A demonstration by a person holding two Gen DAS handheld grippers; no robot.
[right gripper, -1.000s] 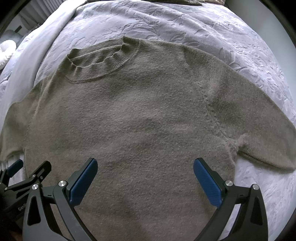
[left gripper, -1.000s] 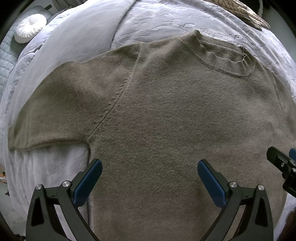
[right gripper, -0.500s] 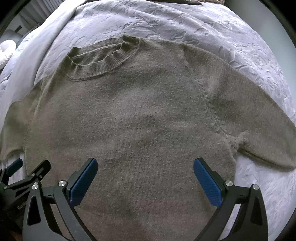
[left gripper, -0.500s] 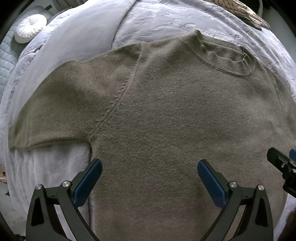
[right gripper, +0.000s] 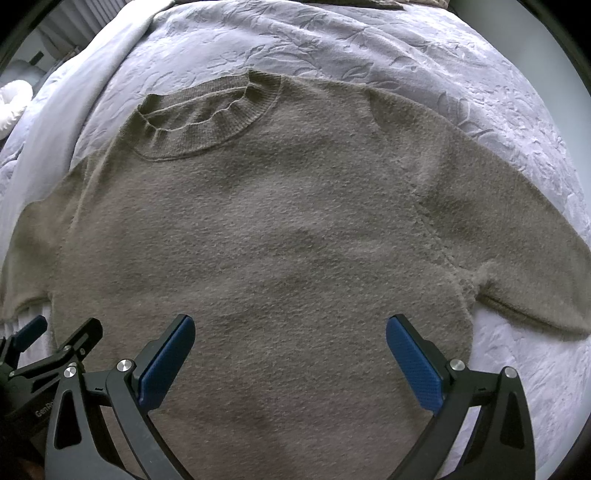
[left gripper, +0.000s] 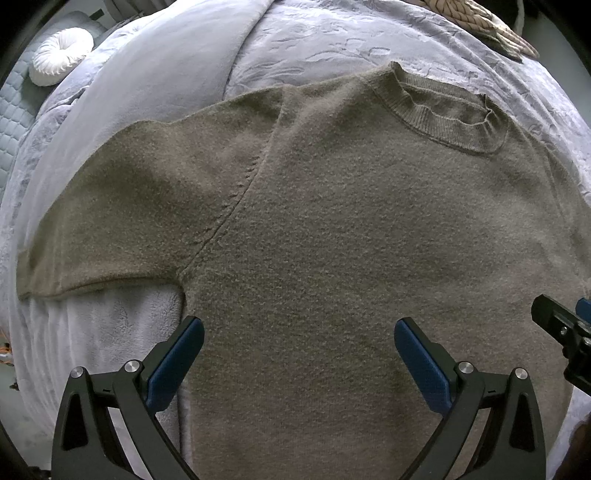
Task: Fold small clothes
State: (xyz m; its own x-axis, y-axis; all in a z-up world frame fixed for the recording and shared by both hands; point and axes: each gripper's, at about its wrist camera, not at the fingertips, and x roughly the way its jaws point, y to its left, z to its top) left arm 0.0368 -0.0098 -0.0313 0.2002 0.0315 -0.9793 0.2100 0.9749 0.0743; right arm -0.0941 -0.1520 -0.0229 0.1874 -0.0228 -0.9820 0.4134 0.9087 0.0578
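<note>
So there's an olive-brown knit sweater (left gripper: 332, 229) spread flat, front up, on a bed with a pale lavender bedspread (left gripper: 332, 40) that has a leafy embossed pattern. Both short sleeves are stretched out to the sides, nothing folded over.

In the left wrist view, the left hand-held gripper (left gripper: 299, 343) hangs over the lower body of the sweater, jaws spread wide, nothing between them. Its blue pads (left gripper: 173, 363) sit at about 7 and 5 o'clock in the picture; the 7 o'clock one is right over the sweater's side edge below the armpit. The ribbed collar (left gripper: 450, 114) is up at 1 o'clock and one sleeve (left gripper: 122, 206) runs out toward 9 o'clock. A smooth lighter blanket (left gripper: 166, 74) lies at 11 o'clock, with a round white pleated cushion (left gripper: 61, 55) beyond it at 10 o'clock. Something woven and tan (left gripper: 480, 22) peeks in at 1 o'clock near the rim; can't tell what it is. The tip of the other tool pokes in at 3–4 o'clock.

In the right wrist view, the right hand-held gripper (right gripper: 290, 341) is equally wide open and empty, also above the lower body of the sweater. The collar is at 11 o'clock here, and the other sleeve (right gripper: 517, 243) goes out toward 3 o'clock. The left hand-held gripper shows at 8 o'clock.

Can't tell whether either one touches the fabric.
</note>
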